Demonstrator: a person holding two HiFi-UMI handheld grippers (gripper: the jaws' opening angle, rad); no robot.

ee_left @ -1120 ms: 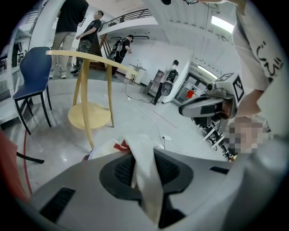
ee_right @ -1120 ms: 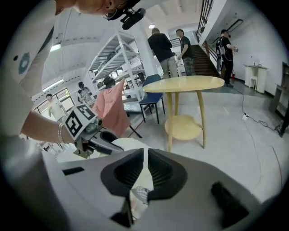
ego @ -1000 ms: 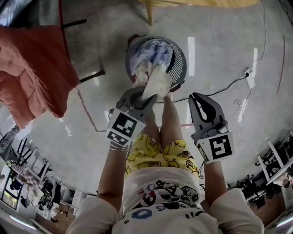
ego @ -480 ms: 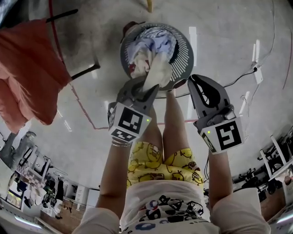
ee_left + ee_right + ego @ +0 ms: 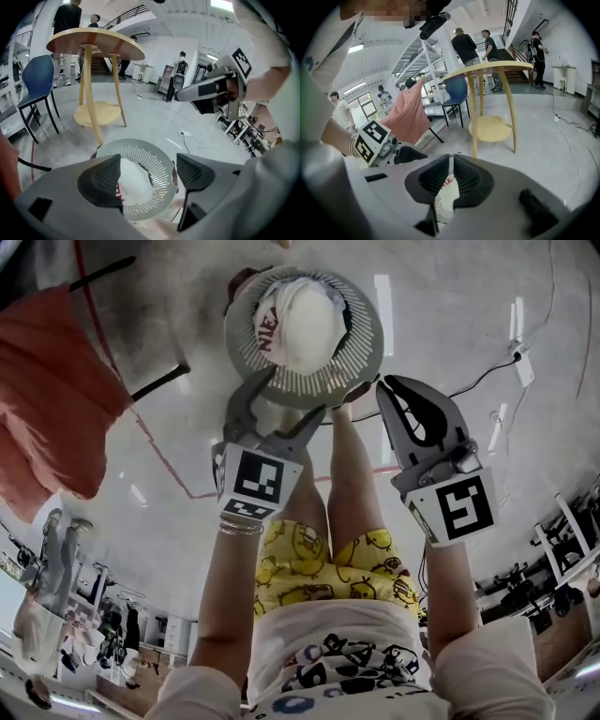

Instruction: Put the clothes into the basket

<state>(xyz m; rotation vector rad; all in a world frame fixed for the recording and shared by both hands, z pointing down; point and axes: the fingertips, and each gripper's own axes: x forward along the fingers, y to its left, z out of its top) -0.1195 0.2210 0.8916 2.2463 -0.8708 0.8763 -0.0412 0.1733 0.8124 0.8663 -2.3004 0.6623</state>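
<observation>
The round grey slatted basket (image 5: 367,334) stands on the floor at top centre, with a white garment with red print (image 5: 305,320) piled inside on other clothes. My left gripper (image 5: 292,397) hovers just above the basket's near rim. Its jaws have just been opening and stand open with nothing between them. In the left gripper view the basket (image 5: 157,161) and the white garment (image 5: 133,176) lie below the spread pads (image 5: 101,180). My right gripper (image 5: 386,385) is beside the basket's right rim, shut and empty. Its pads (image 5: 436,178) meet over the basket (image 5: 443,206).
An orange garment (image 5: 47,399) hangs on a rack at the left. A round wooden table (image 5: 93,44) and a blue chair (image 5: 37,79) stand beyond the basket. A cable and power strip (image 5: 520,362) lie on the floor at right. People stand far off.
The white garment left my left gripper and now lies in the basket. The left jaws went from shut on it to open. Both grippers sank toward the basket.
</observation>
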